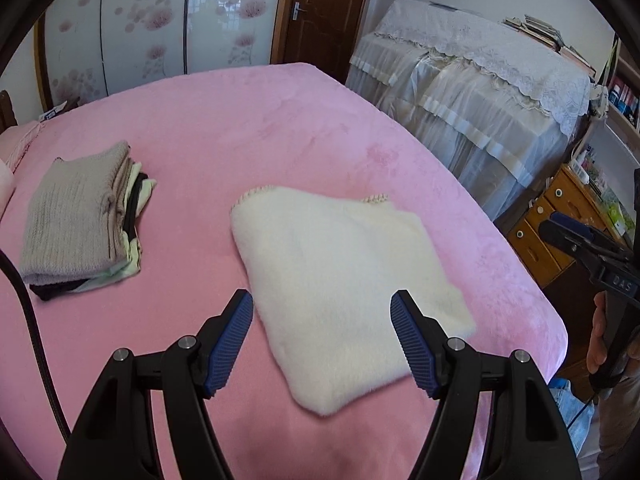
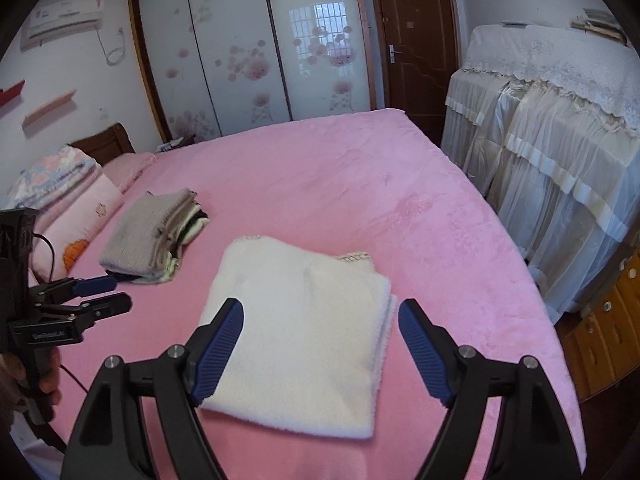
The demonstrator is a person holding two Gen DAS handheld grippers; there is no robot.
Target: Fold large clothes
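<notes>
A cream fleecy garment lies folded into a thick square on the pink bed, near its front edge. My left gripper hovers above the garment's near left side, open, with nothing between its blue pads. My right gripper hangs above the same garment from the right, also open and empty. Each wrist view catches the other gripper at its edge: the right gripper beyond the bed's right side, the left gripper over the bed at the left.
A stack of folded clothes topped by a grey-brown knit lies to the left of the garment. Pillows sit at the headboard. Lace-covered furniture and a wooden drawer unit stand right of the bed.
</notes>
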